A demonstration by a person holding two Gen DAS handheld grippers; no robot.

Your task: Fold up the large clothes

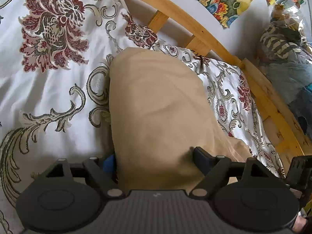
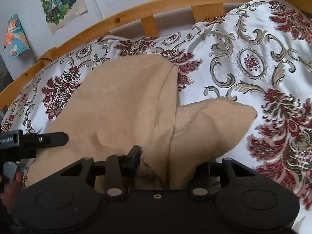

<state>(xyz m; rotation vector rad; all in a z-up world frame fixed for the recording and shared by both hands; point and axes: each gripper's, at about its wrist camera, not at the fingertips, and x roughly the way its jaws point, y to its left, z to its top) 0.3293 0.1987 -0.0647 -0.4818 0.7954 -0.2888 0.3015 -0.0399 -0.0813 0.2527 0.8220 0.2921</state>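
Observation:
A tan garment lies folded on the flowered bedspread. In the left wrist view its near end runs between the fingers of my left gripper, whose jaws stand wide apart with the cloth lying loosely between them. In the right wrist view the garment shows a seamed edge and a rumpled flap to the right. My right gripper stands open over its near edge; cloth drapes over the right finger and hides it. The left gripper reaches in from the left edge over the garment.
A wooden bed rail runs along the far side of the bedspread, with drawings on the wall behind. Bagged items sit beyond the rail. A hand shows at the lower left.

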